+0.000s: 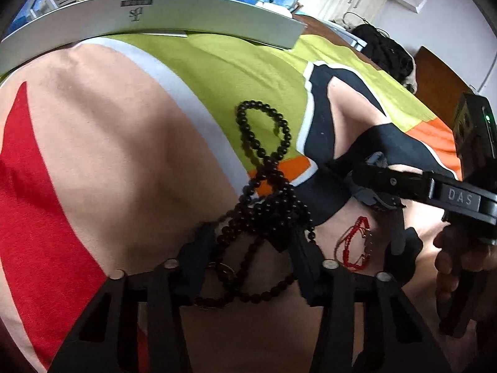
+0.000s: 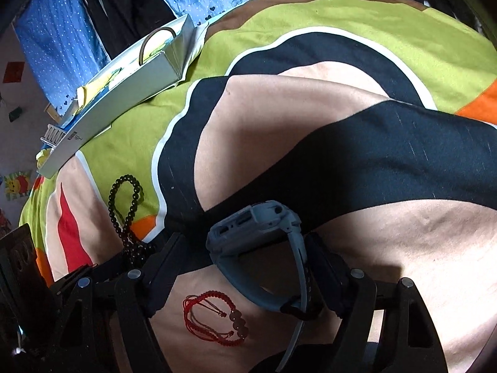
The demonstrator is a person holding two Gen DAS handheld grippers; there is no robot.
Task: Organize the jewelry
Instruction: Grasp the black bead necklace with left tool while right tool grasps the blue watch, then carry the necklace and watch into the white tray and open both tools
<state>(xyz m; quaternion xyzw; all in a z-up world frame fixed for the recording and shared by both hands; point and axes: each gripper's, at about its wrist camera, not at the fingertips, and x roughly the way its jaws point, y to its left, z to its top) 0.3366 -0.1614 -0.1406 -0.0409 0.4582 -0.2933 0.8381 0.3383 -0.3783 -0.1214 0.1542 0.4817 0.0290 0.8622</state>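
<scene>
A long black bead necklace (image 1: 264, 168) lies on the patterned bedspread (image 1: 93, 155), one loop stretched out and the rest heaped. My left gripper (image 1: 251, 236) is open, its fingers either side of the heap. A grey-blue wristwatch (image 2: 251, 227) sits between the fingertips of my right gripper (image 2: 245, 242), which is shut on its case, with the strap looping back toward the camera. A red cord bracelet (image 2: 214, 317) lies on the bedspread under the right gripper. The left wrist view shows the same bracelet (image 1: 354, 245) to the right of my left gripper.
A flat white box (image 1: 155, 15) rests on the bedspread beyond the beads, open-topped with yellow items inside in the right wrist view, box (image 2: 124, 93). A person's hand (image 1: 459, 255) holds the right gripper's handle. Dark clothing (image 1: 385, 49) is piled near the far edge.
</scene>
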